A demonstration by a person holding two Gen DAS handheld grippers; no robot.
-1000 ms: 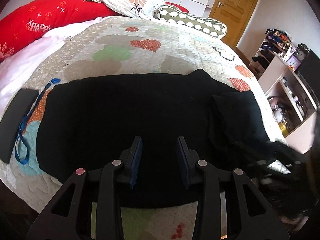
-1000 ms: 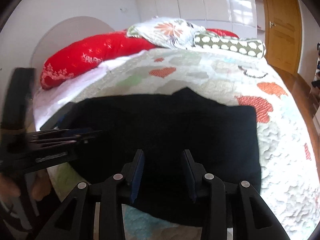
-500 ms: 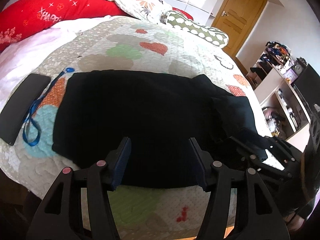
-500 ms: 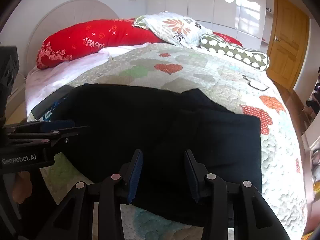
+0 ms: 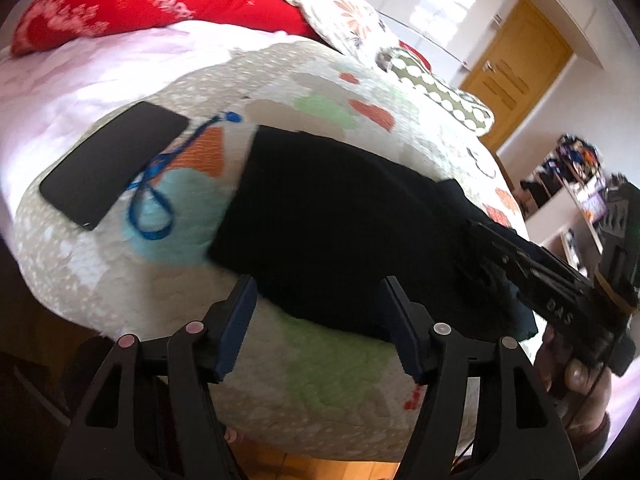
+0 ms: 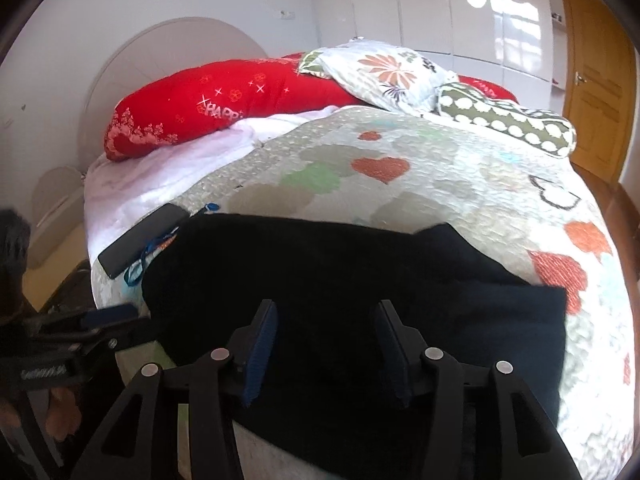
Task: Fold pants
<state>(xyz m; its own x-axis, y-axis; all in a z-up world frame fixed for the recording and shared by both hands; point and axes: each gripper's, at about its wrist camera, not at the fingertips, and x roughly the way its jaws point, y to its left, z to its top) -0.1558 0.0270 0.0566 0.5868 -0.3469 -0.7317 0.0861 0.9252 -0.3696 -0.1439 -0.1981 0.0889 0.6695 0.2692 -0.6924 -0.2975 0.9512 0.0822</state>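
black pants [image 5: 344, 232] lie flat across the near end of the bed, on the heart-print quilt [image 5: 328, 368]. in the right wrist view the pants [image 6: 360, 288] span most of the quilt [image 6: 460, 184] width, with a folded-over flap sticking up at the far right edge.

left gripper [image 5: 320, 320] has its jaws spread wide, nothing between the blue pads. it hovers over the near left hem of the pants, at the bed edge. can't tell if the tips touch the fabric. seen from the right wrist view, the left gripper [image 6: 104, 326] sits at the far left beside the pants' left edge, a bit blurred.

right gripper [image 6: 326, 340] also has its jaws apart, empty, above the near middle of the pants. from the left wrist view the right gripper [image 5: 492, 240] comes in from the right, its tips over the right end of the pants; contact is unclear there, black on black.

other stuff: a dark phone [image 5: 112, 168] on the quilt left of the pants, not touching them, with a blue lanyard [image 5: 154, 204] looped between phone and pants. red pillow [image 6: 224, 108], floral pillow [image 6: 384, 72] and green dotted bolster [image 6: 508, 124] at the head of the bed. wooden door [image 5: 516, 80] on the right, cluttered shelf [image 5: 568, 184] by it.
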